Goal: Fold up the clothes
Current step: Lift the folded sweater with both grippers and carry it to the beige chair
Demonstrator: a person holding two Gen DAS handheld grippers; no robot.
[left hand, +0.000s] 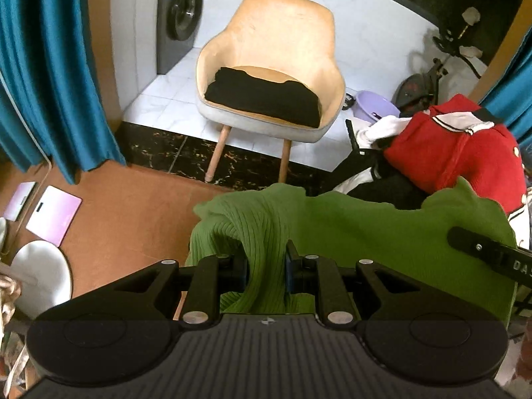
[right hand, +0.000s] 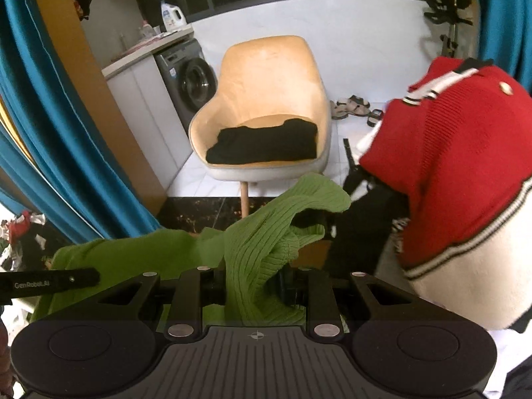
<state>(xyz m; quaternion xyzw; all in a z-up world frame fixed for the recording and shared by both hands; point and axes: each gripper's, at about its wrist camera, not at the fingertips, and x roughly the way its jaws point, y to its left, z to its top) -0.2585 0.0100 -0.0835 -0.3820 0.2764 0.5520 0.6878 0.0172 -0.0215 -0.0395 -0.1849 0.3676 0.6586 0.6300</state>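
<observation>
Left gripper point(left hand: 266, 271) clenched on a bunched fold of the green ribbed sweater point(left hand: 349, 226); right gripper point(right hand: 254, 286) likewise clamped on another fold of it, the cloth stretched between the 2 above the brown floor point(left hand: 126, 229). Ahead: tan chair point(left hand: 276, 50) with a folded black garment point(left hand: 266, 96) on its seat. Just right of the sweater, a red knit top point(right hand: 449, 153) on a heap of clothes.
</observation>
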